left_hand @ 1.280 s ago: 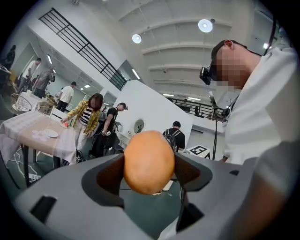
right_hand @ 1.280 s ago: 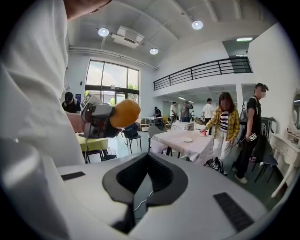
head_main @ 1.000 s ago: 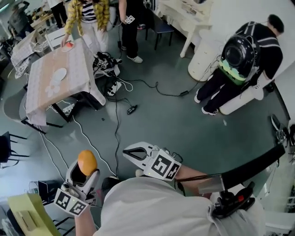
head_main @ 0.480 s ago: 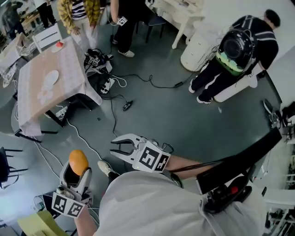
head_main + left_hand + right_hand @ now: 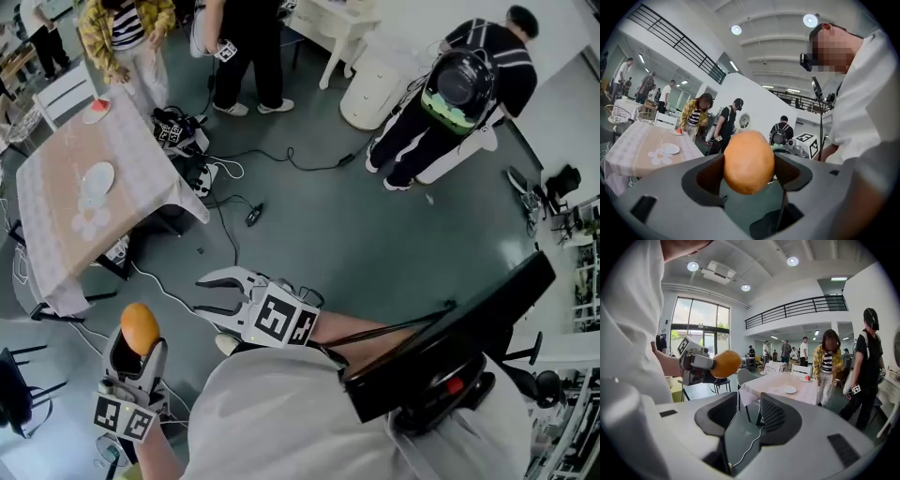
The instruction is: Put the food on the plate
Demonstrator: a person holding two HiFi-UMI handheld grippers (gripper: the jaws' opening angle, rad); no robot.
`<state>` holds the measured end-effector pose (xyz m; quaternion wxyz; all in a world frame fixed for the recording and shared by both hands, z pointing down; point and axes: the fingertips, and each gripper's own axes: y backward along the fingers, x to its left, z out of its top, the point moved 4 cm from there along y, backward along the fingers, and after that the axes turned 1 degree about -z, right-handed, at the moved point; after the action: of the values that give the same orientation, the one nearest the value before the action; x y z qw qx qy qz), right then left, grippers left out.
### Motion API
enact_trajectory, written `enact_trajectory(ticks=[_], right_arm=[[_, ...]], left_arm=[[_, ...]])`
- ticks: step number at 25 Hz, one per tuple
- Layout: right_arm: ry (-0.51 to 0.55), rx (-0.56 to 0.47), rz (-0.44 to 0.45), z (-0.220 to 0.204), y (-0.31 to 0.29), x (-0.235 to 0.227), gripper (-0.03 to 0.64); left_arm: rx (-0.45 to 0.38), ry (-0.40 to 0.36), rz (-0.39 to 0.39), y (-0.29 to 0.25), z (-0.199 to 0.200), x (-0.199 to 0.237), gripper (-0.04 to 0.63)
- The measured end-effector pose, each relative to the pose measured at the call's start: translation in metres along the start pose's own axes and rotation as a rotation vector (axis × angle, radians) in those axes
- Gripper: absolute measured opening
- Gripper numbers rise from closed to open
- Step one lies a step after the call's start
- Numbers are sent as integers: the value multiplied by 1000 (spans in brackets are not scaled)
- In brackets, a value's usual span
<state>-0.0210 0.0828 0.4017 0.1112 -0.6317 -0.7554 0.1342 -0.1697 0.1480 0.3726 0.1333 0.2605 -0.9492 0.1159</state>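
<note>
While the left hand-held gripper (image 5: 138, 345) clamps it from both sides, the food (image 5: 749, 161) sits low at the person's left, above the floor and well apart from the worktop (image 5: 141, 155). Food: egg-shaped, smooth matte orange skin, long axis upright, upper half standing clear of the jaws. Right hand-held gripper (image 5: 206, 293): jaws opening, nothing between them, only floor showing through the gap. White plate (image 5: 97, 175) lies on the worktop's pale flowered cloth. A small dish (image 5: 96, 106) holding something red sits at the far edge.
</note>
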Motion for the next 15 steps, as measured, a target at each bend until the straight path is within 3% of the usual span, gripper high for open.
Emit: enact_trajectory(ticks=[5,10,15], right_arm=[[-26,21,-9,11,-28,-12,155],[-27,50,-18,14,-42,-54,155],[-16,44,30,22,-98,-116,155]], left_arm=[[6,-2,4,-8,14,46,344],[6,5,24,-48,25,86,344],[31,-13,148,-90,34,174,344]])
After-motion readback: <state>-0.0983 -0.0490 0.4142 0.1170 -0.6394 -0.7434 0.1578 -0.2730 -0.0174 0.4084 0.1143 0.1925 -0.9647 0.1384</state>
